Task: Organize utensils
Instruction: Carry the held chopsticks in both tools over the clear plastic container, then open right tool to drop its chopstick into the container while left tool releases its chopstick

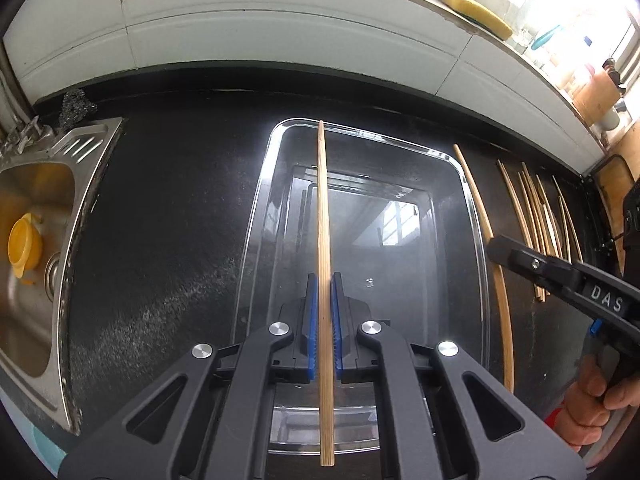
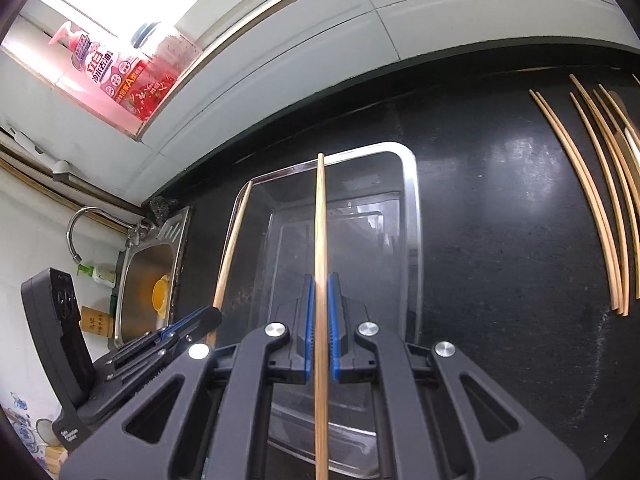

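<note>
Left wrist view: left gripper (image 1: 325,316) and right gripper (image 2: 319,316) each clenched on a chopstick (image 1: 323,240) above the clear tray (image 1: 478,216).

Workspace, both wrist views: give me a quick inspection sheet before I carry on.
Surface: black counter, speckled, glare patches.
Job's things: clear tray holds nothing; loose chopsticks lie right of it.
Clutter: scourer by sink; yellow lid in sink.
Grippers: left tool shut on a chopstick; right tool shut on another, both over the tray.
Cables: nothing seen.
Surroundings: tiled wall, sponge and soap bottle on sill.
</note>
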Tool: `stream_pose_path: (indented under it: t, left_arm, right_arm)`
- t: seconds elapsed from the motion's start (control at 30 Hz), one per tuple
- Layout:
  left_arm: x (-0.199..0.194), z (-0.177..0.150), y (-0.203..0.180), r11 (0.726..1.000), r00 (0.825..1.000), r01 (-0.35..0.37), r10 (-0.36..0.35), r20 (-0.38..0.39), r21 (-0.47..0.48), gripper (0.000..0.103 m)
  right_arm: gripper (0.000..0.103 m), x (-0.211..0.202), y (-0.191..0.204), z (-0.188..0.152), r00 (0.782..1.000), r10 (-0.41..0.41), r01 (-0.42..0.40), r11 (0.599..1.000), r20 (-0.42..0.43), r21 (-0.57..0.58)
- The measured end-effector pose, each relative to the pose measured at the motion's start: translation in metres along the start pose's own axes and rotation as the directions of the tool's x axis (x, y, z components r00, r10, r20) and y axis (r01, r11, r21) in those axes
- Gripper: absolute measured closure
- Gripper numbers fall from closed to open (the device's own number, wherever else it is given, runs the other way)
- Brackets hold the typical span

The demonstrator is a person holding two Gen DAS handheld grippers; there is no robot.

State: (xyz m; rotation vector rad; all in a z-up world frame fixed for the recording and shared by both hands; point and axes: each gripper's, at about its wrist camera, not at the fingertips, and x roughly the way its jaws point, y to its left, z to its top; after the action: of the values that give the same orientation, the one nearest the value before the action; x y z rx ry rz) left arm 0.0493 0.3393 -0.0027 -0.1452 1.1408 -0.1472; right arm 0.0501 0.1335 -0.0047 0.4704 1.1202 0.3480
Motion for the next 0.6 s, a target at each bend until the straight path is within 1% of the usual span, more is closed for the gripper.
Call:
stream_pose_path:
  t: [0.1, 0.17, 0.2, 0.23, 0.27, 0.3, 0.33, 0.4, 0.47, 0.53, 0.6]
  left_arm:
    - [0.004, 0.001, 0.005, 1.0, 1.0, -0.002, 0.002, -0.008, 0.003, 0.098]
    - [0.007, 0.003, 0.006, 1.0, 1.0, -0.017, 0.017, -0.018, 0.013, 0.098]
    - [0.007, 0.004, 0.004, 0.999, 0.999, -0.034, 0.035, -0.025, 0.024, 0.097]
    - [0.007, 0.006, 0.003, 0.998, 0.998, -0.057, 0.058, -0.031, 0.034, 0.091]
    - [0.006, 0.007, 0.003, 0.996, 0.997, -0.073, 0.074, -0.032, 0.042, 0.064]
    - [0.003, 0.008, 0.002, 0.996, 0.996, -0.083, 0.084, -0.022, 0.043, 0.021]
    - [-0.004, 0.011, 0.001, 0.994, 0.995, -0.103, 0.103, 0.01, 0.047, 0.004]
    - [-0.011, 0.014, -0.004, 0.99, 0.992, -0.126, 0.123, 0.042, 0.069, 0.006]
    - [-0.014, 0.019, -0.009, 0.986, 0.989, -0.146, 0.142, 0.05, 0.077, 0.006]
    - [-0.014, 0.021, -0.015, 0.988, 0.989, -0.139, 0.135, 0.055, 0.074, 0.006]
    - [-0.012, 0.02, -0.024, 0.989, 0.99, -0.132, 0.128, 0.054, 0.073, 0.006]
  right_arm:
    - [0.096, 0.005, 0.001, 0.001, 1.0, -0.022, 0.022, 1.0, 0.003, -0.01]
    - [0.096, 0.015, 0.005, 0.006, 0.997, -0.076, 0.076, 0.996, -0.005, -0.038]
    - [0.096, 0.018, 0.006, 0.009, 0.996, -0.084, 0.084, 0.996, -0.006, -0.034]
    - [0.095, 0.02, 0.003, 0.01, 0.996, -0.084, 0.084, 0.996, -0.002, -0.015]
    - [0.09, 0.02, -0.002, 0.01, 0.998, -0.068, 0.068, 0.997, 0.003, 0.026]
    - [0.052, 0.019, -0.004, 0.011, 0.998, -0.067, 0.067, 0.997, -0.005, 0.032]
    - [0.006, 0.015, -0.006, 0.013, 0.998, -0.068, 0.068, 0.997, -0.003, 0.031]
    - [0.006, 0.001, -0.01, 0.017, 0.997, -0.064, 0.063, 0.998, 0.046, 0.023]
    - [0.006, -0.016, -0.018, 0.025, 0.992, -0.055, 0.05, 0.998, 0.11, 0.048]
    - [0.006, -0.037, -0.033, 0.036, 0.98, -0.07, 0.053, 0.994, 0.184, 0.094]
    - [0.006, -0.05, -0.046, 0.044, 0.972, -0.086, 0.062, 0.991, 0.219, 0.115]
